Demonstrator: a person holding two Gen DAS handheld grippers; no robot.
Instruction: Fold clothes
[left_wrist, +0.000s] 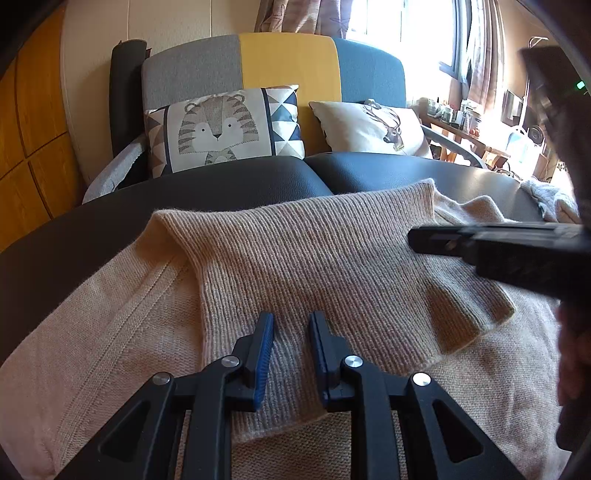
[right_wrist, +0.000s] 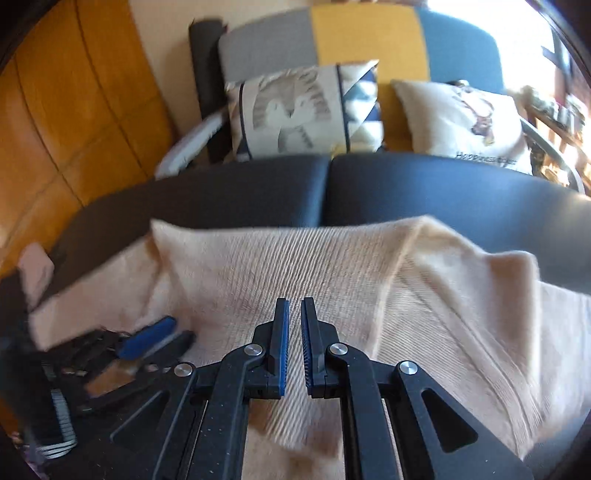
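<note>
Room: We are in a sunny room with a sofa (left_wrist: 229, 184). Its seat is dark and its back is gray, yellow and blue.
Far left: We see a wood wall (left_wrist: 26, 147) at 9 o'clock in the left view.
Pillows: A tiger pillow (left_wrist: 221, 129) leans at 11 o'clock. A deer pillow (left_wrist: 373, 125) leans at 1 o'clock.
Sweater: The beige sweater (left_wrist: 295, 251) lies spread on the dark seat, right in the middle. A ribbed flap (left_wrist: 332, 258) is folded over the top of it.
Left gripper: Our left gripper (left_wrist: 291, 347) sits at 6 o'clock, low over the ribbed flap. Its blue pads (left_wrist: 264, 354) are apart and nothing is between them.
Right gripper: Our right gripper (right_wrist: 293, 332) comes in from 3 o'clock in the left view. In its own view the jaws have only a thin gap, and they hold nothing.
Blur: The right view is smeared, so we cannot tell small things there.
How it feels: We think the sweater is soft, light and floppy. It will sag and stretch if we lift it by one spot. The knit is fuzzy, so the pads should not slip.
Where to hold: We would pinch a thick edge or a corner, one with each gripper, such as the flap corner (left_wrist: 506, 314) at 4 o'clock.
Far right: A bright window (left_wrist: 399, 22) and a crowded shelf (left_wrist: 480, 129) sit at 2 o'clock.
</note>
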